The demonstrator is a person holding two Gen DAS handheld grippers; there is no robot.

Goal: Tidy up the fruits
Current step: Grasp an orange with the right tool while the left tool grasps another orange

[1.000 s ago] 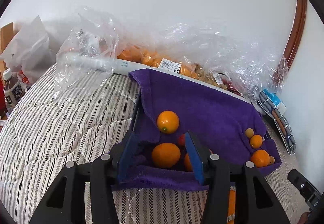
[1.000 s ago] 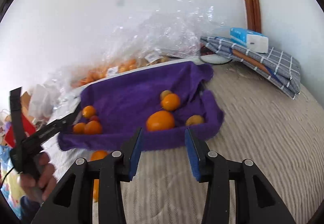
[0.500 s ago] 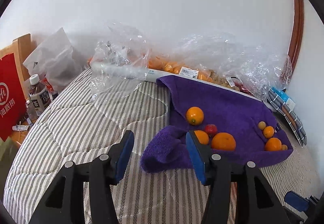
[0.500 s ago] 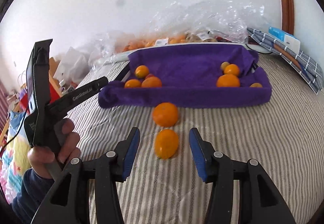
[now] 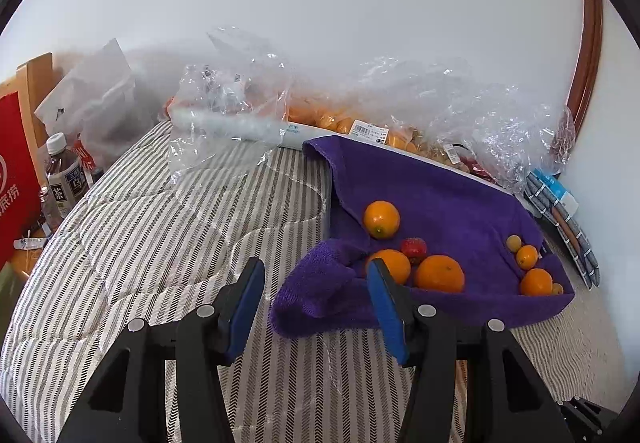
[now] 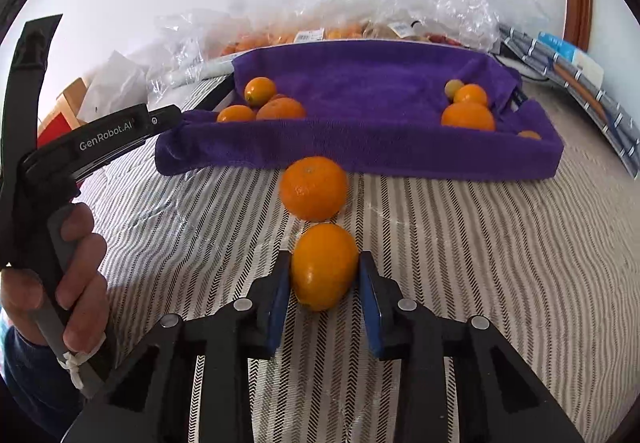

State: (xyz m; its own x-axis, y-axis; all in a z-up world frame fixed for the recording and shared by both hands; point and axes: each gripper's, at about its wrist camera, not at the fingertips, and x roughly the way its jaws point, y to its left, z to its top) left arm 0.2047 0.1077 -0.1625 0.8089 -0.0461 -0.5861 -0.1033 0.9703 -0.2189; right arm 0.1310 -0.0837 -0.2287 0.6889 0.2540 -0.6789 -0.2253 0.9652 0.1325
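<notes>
A purple towel (image 5: 448, 203) lies over a tray on the striped bed and holds several oranges, small kumquats and a red strawberry (image 5: 414, 245); it also shows in the right wrist view (image 6: 360, 91). Two oranges lie on the bed in front of it. My right gripper (image 6: 325, 279) has its blue pads against the sides of the nearer orange (image 6: 324, 265), which rests on the bed. The farther orange (image 6: 313, 187) lies just beyond it. My left gripper (image 5: 316, 301) is open and empty, just left of the towel's near corner.
Crinkled plastic bags (image 5: 400, 103) with more fruit lie along the wall behind the towel. A folded checked cloth (image 5: 560, 211) lies at the right. Bottles (image 5: 64, 175) and a red box (image 5: 16, 163) stand off the bed's left edge. The left gripper's handle (image 6: 80, 147) is in the hand at left.
My right gripper has moved forward and closed its pads onto the nearer orange. My left gripper has drawn back slightly and stays open.
</notes>
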